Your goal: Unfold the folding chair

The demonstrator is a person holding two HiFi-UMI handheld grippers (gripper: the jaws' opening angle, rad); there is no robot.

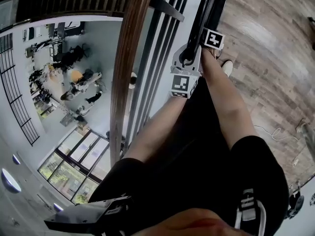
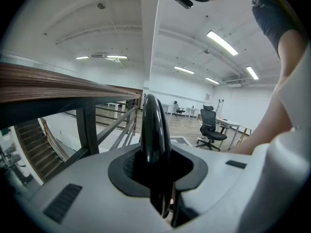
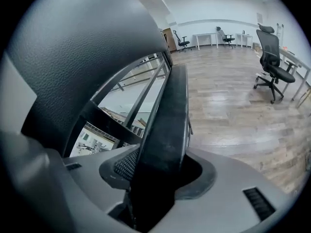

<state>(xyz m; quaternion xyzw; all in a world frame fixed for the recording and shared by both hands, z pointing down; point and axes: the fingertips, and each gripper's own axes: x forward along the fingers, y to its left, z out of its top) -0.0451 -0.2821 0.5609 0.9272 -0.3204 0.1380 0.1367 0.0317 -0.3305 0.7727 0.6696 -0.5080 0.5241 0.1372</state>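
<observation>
1. Position of the work item: the black folding chair (image 1: 208,8), with a glossy tubular frame and grained padded panels, stands on the grey-brown wood-plank floor (image 1: 268,43). It is just beside the dark metal balustrade (image 1: 156,53) with its brown wooden handrail (image 1: 129,58). In the head view the chair sits at the top of the frame, edge-on and flat, in front of the operator's feet. One white shoe (image 1: 227,67) shows beside it.

2. Left tongs (image 1: 186,62): clenched on the folding chair. The left gripper view shows a glossy black frame tube (image 2: 154,130) rising upright out of the gap. The dark pads (image 2: 127,166) close against it on both sides.

3. Right tongs (image 1: 210,42): grasping the folding chair further up in the head view. The right gripper view shows a flat black chair edge (image 3: 170,120) running away from the camera and filling the gap. The textured pad (image 3: 127,164) lies against its left face. A larger black padded panel (image 3: 82,47) curves across the upper left of that view.

4. Both forearms reach forward side by side; the two tongs sit close together on the chair.

5. Surroundings: a black office swivel chair (image 2: 210,127) stands on the floor well apart from the work item. Through the balustrade a lower storey (image 1: 74,92) is visible.
</observation>
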